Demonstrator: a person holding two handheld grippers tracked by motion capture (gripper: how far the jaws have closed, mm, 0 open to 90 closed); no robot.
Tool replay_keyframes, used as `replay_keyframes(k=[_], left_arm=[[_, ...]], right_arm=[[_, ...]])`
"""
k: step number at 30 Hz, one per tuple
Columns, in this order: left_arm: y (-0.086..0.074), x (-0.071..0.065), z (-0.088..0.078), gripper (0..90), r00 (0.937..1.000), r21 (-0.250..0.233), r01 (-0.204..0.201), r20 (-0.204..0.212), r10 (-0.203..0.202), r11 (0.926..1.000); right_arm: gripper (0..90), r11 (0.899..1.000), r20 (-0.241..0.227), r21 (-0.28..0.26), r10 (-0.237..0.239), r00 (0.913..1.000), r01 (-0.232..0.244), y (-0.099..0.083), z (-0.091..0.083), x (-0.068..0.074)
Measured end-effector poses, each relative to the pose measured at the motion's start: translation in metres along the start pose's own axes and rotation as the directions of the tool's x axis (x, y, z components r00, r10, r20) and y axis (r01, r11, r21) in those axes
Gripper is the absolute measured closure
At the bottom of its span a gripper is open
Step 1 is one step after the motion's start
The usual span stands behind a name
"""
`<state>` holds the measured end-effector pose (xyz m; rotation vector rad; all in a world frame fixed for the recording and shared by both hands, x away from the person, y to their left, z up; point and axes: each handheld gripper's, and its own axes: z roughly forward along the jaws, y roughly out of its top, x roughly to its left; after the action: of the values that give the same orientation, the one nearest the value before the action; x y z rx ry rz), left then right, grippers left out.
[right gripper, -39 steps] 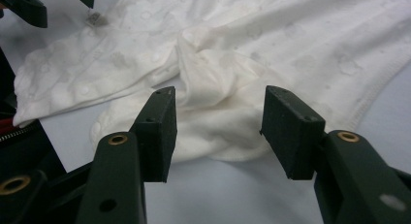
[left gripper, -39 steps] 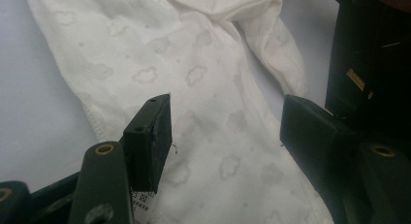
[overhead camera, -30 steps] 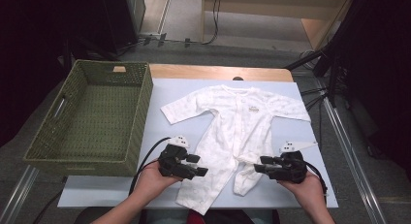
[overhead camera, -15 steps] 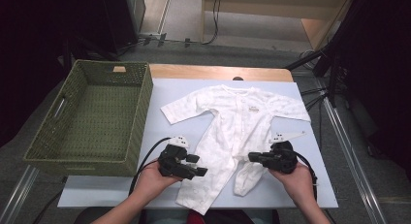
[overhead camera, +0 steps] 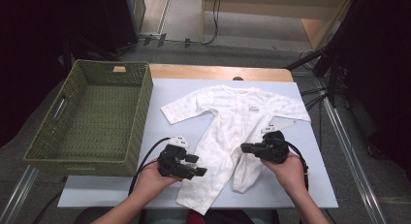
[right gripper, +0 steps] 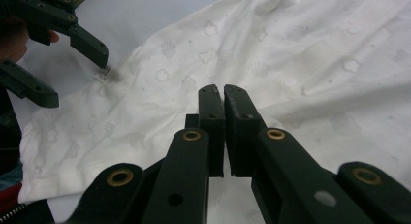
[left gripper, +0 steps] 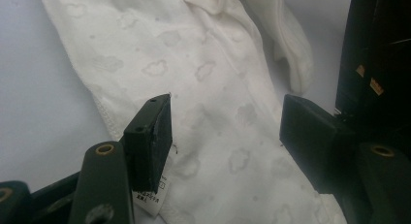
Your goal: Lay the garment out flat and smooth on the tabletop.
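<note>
Right gripper (right gripper: 224, 90) jaws closed, left gripper (left gripper: 228, 124) jaws apart

Pale blue table (overhead camera: 315, 185), white baby romper (overhead camera: 232, 132) spread flat, green woven basket (overhead camera: 92, 112) at left

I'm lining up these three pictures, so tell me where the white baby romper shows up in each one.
High view: the romper lies flat at the table's centre, right of the green basket.
Left gripper view: one leg runs between the open left tongs.
Right gripper view: its cloth spreads beyond the shut right tongs.
Shared landmark: the pale cloud print.
</note>
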<state>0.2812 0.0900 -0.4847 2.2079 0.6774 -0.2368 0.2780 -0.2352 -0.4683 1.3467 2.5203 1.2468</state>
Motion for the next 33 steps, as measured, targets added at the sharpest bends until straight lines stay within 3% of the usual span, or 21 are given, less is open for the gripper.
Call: replay_keyframes(k=[24,33], left_arm=[[-0.01,0.0,-0.005,36.5,0.9997,0.001,0.019,-0.017,-0.019,0.9998],[-0.01,0.0,-0.006,36.5,0.9996,0.005,0.022,-0.019,-0.022,0.9997]], right_arm=[[83.2,0.999,-0.028,0.045,-0.017,0.9995,0.018,0.034,0.045,-0.009],[54.3,0.999,-0.041,0.006,-0.042,0.9983,0.043,0.033,0.032,-0.009]])
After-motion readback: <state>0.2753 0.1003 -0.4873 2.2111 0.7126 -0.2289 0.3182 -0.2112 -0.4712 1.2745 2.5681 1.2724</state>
